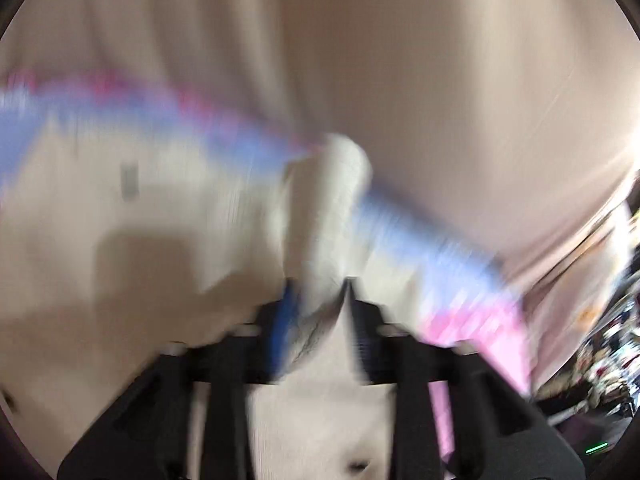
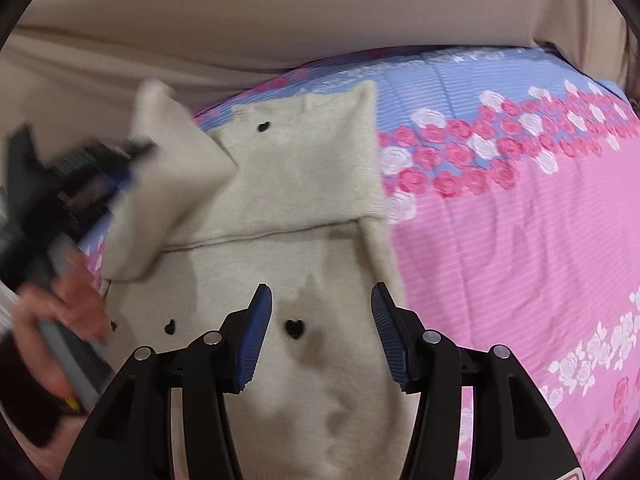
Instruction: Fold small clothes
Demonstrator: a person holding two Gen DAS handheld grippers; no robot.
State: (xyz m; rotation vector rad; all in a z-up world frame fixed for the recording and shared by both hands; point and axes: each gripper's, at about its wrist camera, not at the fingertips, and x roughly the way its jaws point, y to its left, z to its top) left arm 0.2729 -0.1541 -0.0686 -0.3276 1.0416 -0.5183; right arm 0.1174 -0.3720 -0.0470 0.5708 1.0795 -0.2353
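Jaws of the right gripper (image 2: 321,308) stand spread wide above the cream garment (image 2: 296,208), gripping nothing; the cloth lies flat between and beyond them on the pink and blue floral bedspread (image 2: 520,220). Bare bedspread stretches to the right of the garment's edge, and a beige sheet (image 2: 240,20) lies past its far end. Left gripper (image 1: 318,286) is clenched on a lifted fold of the garment, at its left edge; that view is badly blurred.
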